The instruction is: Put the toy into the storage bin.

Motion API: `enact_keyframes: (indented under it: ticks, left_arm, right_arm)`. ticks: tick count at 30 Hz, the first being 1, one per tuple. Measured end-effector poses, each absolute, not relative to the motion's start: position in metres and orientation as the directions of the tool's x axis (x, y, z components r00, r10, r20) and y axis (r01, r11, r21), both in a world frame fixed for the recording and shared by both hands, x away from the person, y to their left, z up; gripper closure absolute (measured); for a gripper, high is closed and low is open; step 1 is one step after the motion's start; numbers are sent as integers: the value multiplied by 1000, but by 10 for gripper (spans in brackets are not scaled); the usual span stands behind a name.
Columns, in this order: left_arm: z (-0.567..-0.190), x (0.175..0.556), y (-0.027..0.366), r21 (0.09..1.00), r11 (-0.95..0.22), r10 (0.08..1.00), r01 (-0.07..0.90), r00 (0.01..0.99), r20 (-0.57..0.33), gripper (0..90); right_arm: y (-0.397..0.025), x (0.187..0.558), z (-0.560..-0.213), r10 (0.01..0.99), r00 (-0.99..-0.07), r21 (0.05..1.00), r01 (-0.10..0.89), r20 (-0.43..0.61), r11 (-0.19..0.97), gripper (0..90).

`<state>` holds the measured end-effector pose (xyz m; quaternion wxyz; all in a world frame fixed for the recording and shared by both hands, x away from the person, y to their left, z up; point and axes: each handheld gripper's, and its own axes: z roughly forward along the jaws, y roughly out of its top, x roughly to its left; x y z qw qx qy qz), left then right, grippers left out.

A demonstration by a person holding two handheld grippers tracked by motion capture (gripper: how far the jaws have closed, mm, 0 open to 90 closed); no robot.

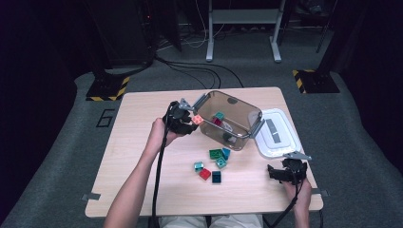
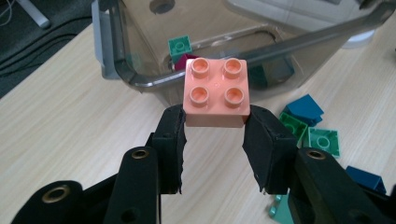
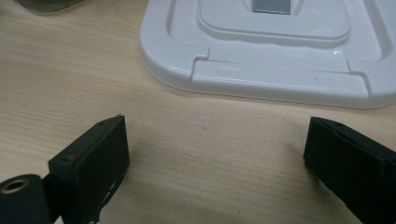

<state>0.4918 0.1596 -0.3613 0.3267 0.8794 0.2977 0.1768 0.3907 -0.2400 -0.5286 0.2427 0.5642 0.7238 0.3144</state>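
- High view: the left gripper (image 1: pixel 188 118) holds a peach brick (image 1: pixel 197 119) just at the near-left rim of the bin (image 1: pixel 237 137), which is tilted on the table (image 1: pixel 133 142).
- Left gripper view: the jaws clamp the brick's two sides, studs up, in front of the bin's rim.
- Loose bricks (image 1: pixel 216 159) lie on the table near the bin.
- Right gripper (image 1: pixel 285 172) rests near the table's right edge, jaws wide apart and holding nothing, just before the white lid (image 3: pixel 280 70).
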Motion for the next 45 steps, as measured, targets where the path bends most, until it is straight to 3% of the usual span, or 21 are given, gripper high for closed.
enact_keyframes:
  ticks: [21,45]
  left_arm:
    - [-341,531,132,679,-604,658,417,742,130,588]
    - [-370,578,118,608,-588,705,533,707,62,587]
  right_arm:
    - [-240,391,-529,969,-246,730,663,3,166,62]
    - [-240,391,-529,970,-245,730,663,3,166,63]
